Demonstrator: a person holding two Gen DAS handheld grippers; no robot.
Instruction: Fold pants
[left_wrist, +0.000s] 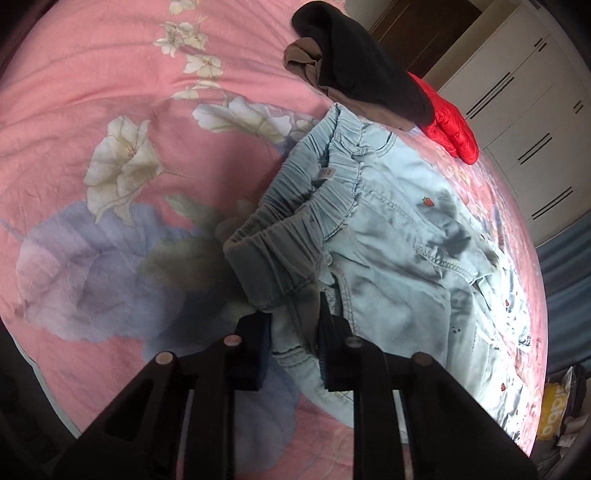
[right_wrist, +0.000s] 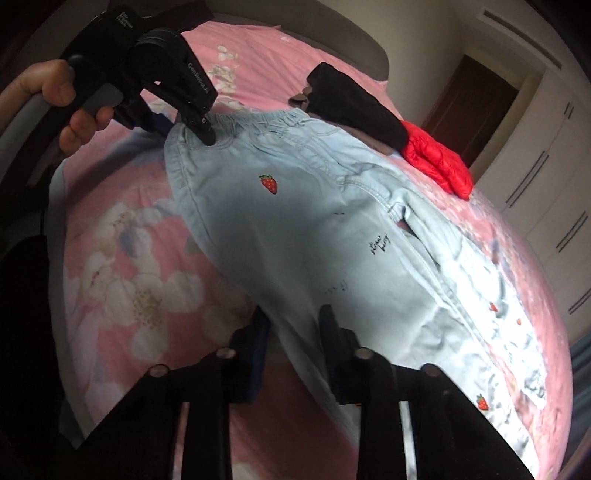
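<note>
Light blue denim pants (right_wrist: 303, 236) with small strawberry patches lie on the pink floral bed cover (right_wrist: 125, 206). In the left wrist view the pants (left_wrist: 399, 236) show their elastic waistband, open toward the camera. My left gripper (left_wrist: 295, 325) stands open with the waistband corner between its fingers; it also shows in the right wrist view (right_wrist: 195, 129) at the waistband's left end. My right gripper (right_wrist: 293, 332) is open, astride the near edge of a pant leg, its fingers on either side of the cloth.
A pile of dark and brown clothes (left_wrist: 354, 70) and a red padded jacket (left_wrist: 450, 129) lie past the waistband at the bed's far edge. White wardrobes (left_wrist: 517, 103) and a brown door (right_wrist: 469, 103) stand beyond. Bags (left_wrist: 557, 410) sit on the floor at the right.
</note>
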